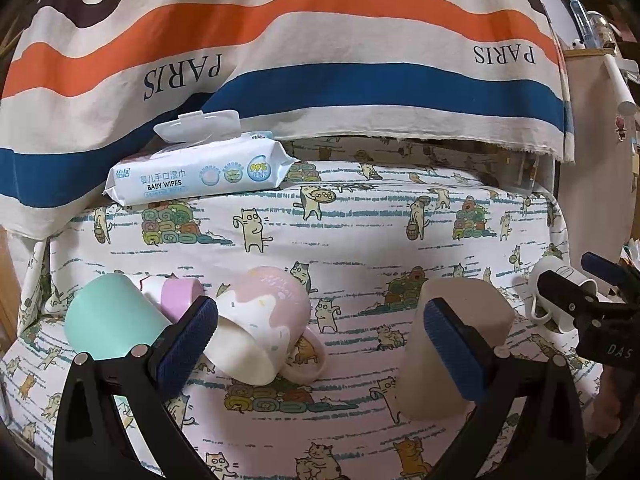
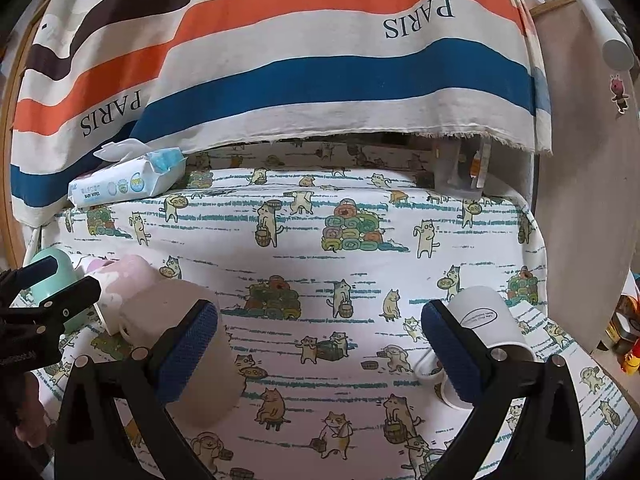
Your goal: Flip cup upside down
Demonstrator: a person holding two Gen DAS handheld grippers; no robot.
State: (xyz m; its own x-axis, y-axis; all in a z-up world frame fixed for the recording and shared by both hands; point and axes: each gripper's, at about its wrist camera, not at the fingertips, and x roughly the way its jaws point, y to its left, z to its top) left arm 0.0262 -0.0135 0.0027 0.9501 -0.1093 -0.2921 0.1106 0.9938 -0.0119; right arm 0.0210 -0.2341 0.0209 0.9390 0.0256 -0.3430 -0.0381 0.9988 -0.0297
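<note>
Right up close, both grippers hang low over the cat-print tablecloth (image 2: 320,272) with their jaws spread wide and nothing held between them. The left gripper (image 1: 320,332) has the pink-and-white mug (image 1: 264,320) lying on its side just behind its left finger, handle toward the table, while the beige cup (image 1: 452,344) stands mouth-down behind its right finger. The right gripper (image 2: 320,340) sees that same beige cup at its left finger, and a white mug (image 2: 484,320) tipped on its side at its right finger, mouth toward the camera. Which cup is next I can only guess; the pink mug looks the likeliest for the left side and the white mug for the right, since both lie on their sides rather than inverted. To do it well, I would centre the mug body squarely between the pads before closing, grip across the wall away from the handle, lift clear of the cloth, then roll the wrist until the rim faces down and set it flat without dragging the fabric. A little farther left sit a mint green cup (image 1: 108,320) and a lilac cup (image 1: 180,292), crowded against the pink mug, so a wide swing could knock them. At the back lies a baby wipes pack (image 1: 200,168) under the striped PARIS cloth (image 1: 320,40).
</note>
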